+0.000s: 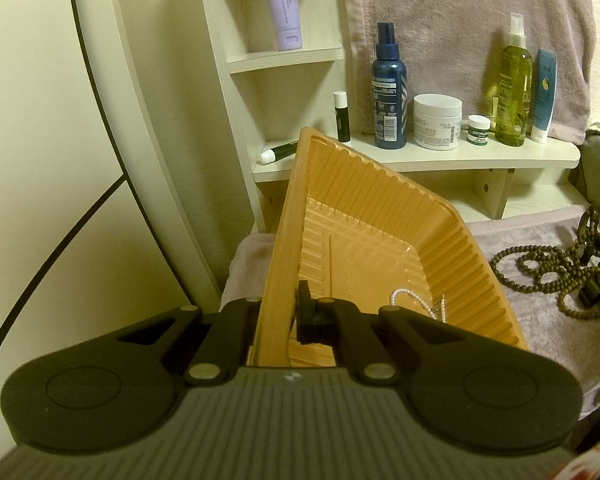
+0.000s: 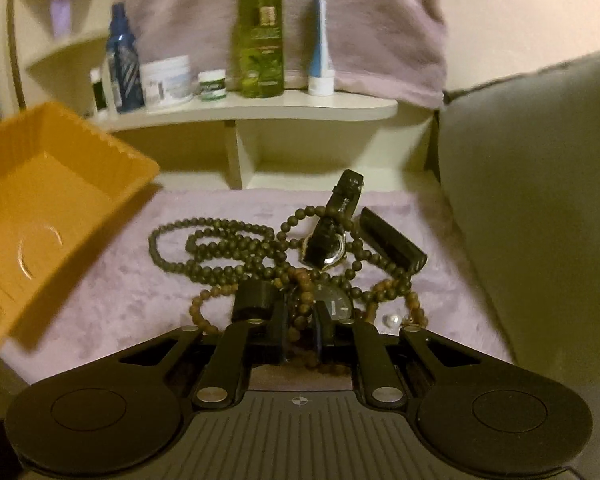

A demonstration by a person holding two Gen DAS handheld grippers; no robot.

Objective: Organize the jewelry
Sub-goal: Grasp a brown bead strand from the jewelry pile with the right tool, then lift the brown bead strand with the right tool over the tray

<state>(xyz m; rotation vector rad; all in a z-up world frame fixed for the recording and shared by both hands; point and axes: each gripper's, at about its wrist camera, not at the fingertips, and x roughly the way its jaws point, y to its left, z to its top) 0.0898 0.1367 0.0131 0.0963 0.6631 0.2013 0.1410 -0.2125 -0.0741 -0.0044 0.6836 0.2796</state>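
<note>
My left gripper [image 1: 278, 312] is shut on the near wall of an orange ribbed plastic tray [image 1: 380, 216] and holds it tilted above the cloth; a white pearl strand [image 1: 416, 300] lies inside. The tray also shows at the left of the right wrist view [image 2: 60, 184]. My right gripper [image 2: 300, 320] is shut on a brown bead bracelet [image 2: 300, 308] in the jewelry pile. The pile holds a long dark bead necklace [image 2: 220, 248], a black-strapped watch [image 2: 332, 236] and a second watch face [image 2: 336, 304]. A small pearl piece [image 2: 392, 320] lies beside the fingers.
A pink fuzzy cloth [image 2: 140, 292] covers the surface. A cream shelf [image 1: 440, 160] behind holds bottles, jars and tubes, with a towel hanging above. A grey cushion [image 2: 532, 200] stands at the right. A curved white frame [image 1: 148, 140] rises at the left.
</note>
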